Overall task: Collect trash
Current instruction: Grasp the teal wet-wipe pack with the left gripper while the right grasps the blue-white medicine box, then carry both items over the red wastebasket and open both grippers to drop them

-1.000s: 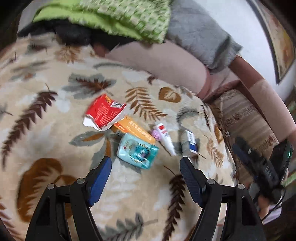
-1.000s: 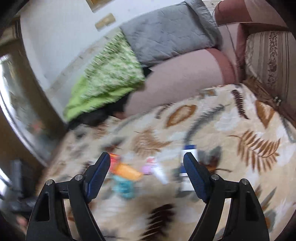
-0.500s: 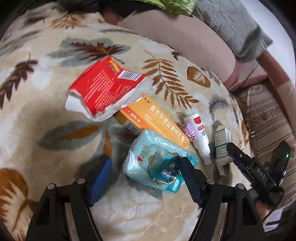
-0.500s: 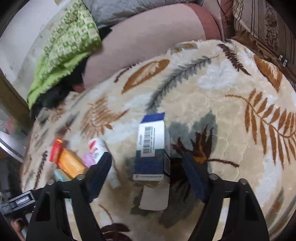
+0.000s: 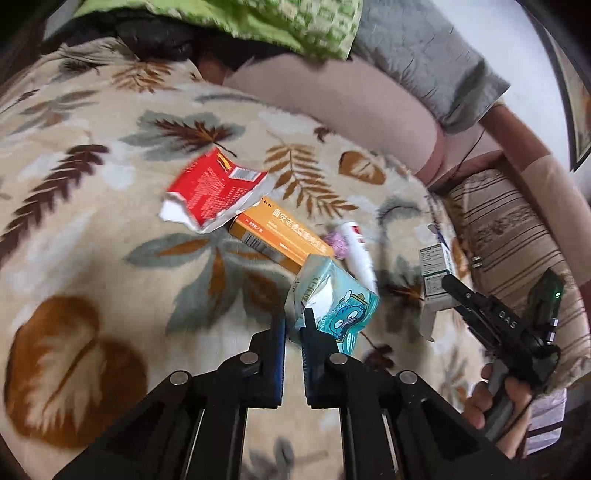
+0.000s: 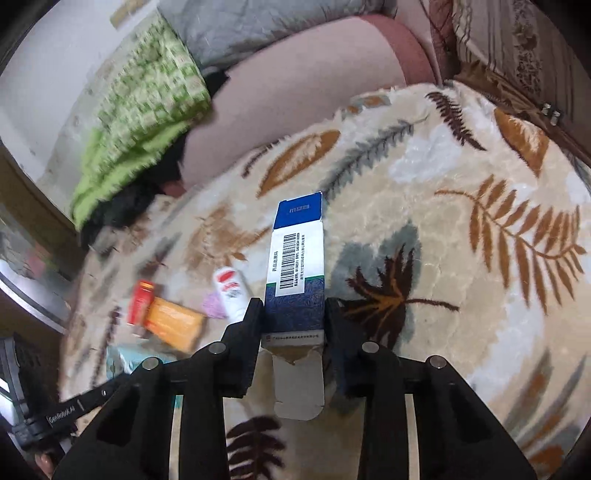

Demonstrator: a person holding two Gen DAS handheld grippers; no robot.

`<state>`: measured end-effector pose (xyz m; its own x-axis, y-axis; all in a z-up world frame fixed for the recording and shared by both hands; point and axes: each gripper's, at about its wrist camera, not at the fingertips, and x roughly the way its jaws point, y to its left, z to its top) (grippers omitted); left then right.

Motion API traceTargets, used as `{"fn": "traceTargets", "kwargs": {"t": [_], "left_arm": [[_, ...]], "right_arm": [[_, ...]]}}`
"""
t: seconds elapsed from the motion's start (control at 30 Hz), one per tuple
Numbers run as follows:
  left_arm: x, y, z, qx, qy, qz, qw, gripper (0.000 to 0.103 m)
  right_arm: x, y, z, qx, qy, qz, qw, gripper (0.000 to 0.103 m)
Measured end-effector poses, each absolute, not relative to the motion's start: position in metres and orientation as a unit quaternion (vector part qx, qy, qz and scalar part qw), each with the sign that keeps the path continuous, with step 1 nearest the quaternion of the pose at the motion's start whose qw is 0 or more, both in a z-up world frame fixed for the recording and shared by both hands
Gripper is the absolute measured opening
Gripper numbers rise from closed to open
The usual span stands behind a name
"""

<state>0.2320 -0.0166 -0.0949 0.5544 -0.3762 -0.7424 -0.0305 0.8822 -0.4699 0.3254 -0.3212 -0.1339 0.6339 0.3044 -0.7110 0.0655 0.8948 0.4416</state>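
Right, trash is a small cluster on a plush leaf-print blanket (image 5: 110,236), cream pile with brown, rust and grey fronds, draped over a sofa seat.

Left gripper (image 5: 293,326): jaws pressed nearly together, pinching the near corner of a teal tissue pack (image 5: 334,295). Soft glossy plastic film, cartoon print, crumpled and tipped up at the pinched end.

Right gripper (image 6: 293,314): jaws closing, pads against both long sides of a blue-and-white carton (image 6: 297,266). Slim rectangular cardboard, barcode on the white panel, dark blue bands at both ends, near end flap torn open and hanging between the jaw arms. Same carton sits at the right edge of the cluster in the left wrist view, with the person's hand (image 5: 495,402) on the right gripper's handle.

Rest of the pile, lying on the blanket:
- red torn packet (image 5: 214,188), flattened card, ragged white edge, barcode at one corner
- orange carton (image 5: 280,236), long rectangular, its far end touching the red packet, its near end hidden behind the tissue pack
- white tube (image 5: 360,251), smooth cylinder with red mark, just beside a small crinkled pink wrapper (image 5: 338,243)

Behind: pink-beige cushion (image 5: 332,96), grey quilted throw (image 5: 424,51), green fuzzy checked blanket (image 5: 280,22). Striped armrest fabric (image 5: 509,236) to the right.
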Motion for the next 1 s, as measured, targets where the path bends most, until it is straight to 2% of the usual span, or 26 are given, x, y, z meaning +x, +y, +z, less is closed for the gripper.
{"fn": "traceTargets", "kwargs": {"t": [0.23,0.5,0.83,1.0], "left_arm": [[0.107,0.006,-0.053,-0.241,0.416,-0.085,0.873,0.005],[-0.032,0.03,-0.007,-0.263,0.346,-0.094,0.896,0.005],[-0.1,0.053,-0.027,-0.291,0.322,-0.123,0.893,0.005],[-0.124,0.042,-0.028,-0.254,0.32,-0.14,0.902,0.005]], "right_arm": [[0.253,-0.316,-0.087,0.243,0.372,0.113,0.889,0.032],[0.12,-0.293,-0.035,0.215,0.278,0.172,0.92,0.032],[0.002,-0.264,-0.022,0.194,0.232,0.201,0.932,0.033],[-0.052,-0.241,-0.013,0.163,0.221,0.206,0.939,0.033]]}}
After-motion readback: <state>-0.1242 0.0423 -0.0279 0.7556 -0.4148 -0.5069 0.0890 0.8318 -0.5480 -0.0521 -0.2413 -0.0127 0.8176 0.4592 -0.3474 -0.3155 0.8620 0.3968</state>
